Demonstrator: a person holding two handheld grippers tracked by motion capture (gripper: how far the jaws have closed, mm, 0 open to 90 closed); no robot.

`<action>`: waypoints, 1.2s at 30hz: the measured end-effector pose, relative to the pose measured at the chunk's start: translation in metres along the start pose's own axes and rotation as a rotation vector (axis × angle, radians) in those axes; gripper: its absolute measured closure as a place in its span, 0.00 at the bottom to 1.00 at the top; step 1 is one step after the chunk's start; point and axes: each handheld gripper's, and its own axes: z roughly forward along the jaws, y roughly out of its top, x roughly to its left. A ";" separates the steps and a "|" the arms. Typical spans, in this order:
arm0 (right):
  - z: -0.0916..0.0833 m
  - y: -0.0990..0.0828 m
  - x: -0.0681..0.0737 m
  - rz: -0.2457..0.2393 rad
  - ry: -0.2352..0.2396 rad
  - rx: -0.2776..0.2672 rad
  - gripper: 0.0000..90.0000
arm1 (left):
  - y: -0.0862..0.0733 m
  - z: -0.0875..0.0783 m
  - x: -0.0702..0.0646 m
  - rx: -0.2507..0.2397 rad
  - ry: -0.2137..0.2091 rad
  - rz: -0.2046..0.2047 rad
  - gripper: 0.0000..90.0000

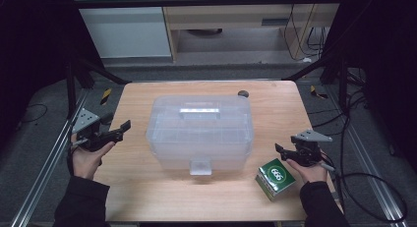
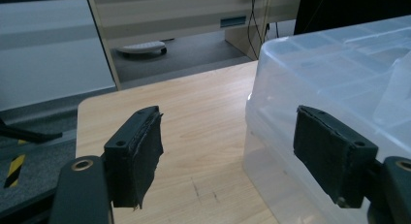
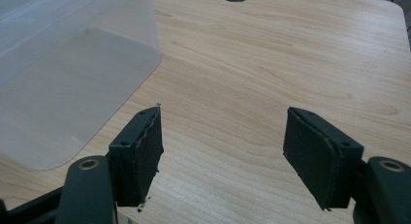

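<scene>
A translucent plastic storage box (image 1: 199, 131) with a closed lid and a front latch stands in the middle of the wooden table (image 1: 142, 187). A small green carton (image 1: 275, 178) marked 666 lies at the front right. My left gripper (image 1: 123, 128) hovers at the table's left edge, open, its jaws pointing at the box's left side. In the left gripper view the gripper (image 2: 228, 141) holds nothing, and the box (image 2: 339, 73) is close behind the right jaw. My right gripper (image 1: 281, 151) sits just above the carton, open. In its own view this gripper (image 3: 223, 146) frames bare wood, with the box (image 3: 63, 64) at the left.
A round cable hole (image 1: 243, 94) sits at the table's back edge behind the box. Metal floor rails (image 1: 44, 163) run along the left. Black cables (image 1: 364, 187) trail on the floor at the right. A pale cabinet (image 1: 231, 20) stands beyond the table.
</scene>
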 end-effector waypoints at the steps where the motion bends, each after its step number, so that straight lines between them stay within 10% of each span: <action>1: -0.001 0.001 -0.001 0.008 -0.003 -0.003 0.34 | 0.005 -0.001 -0.001 -0.003 0.000 0.014 0.27; 18: 0.000 0.000 -0.002 0.011 0.001 0.006 0.33 | 0.048 0.004 -0.023 -0.067 0.004 0.091 0.27; 36: 0.002 -0.001 -0.002 0.017 -0.014 0.015 0.33 | 0.085 0.020 -0.057 -0.010 0.002 0.247 0.32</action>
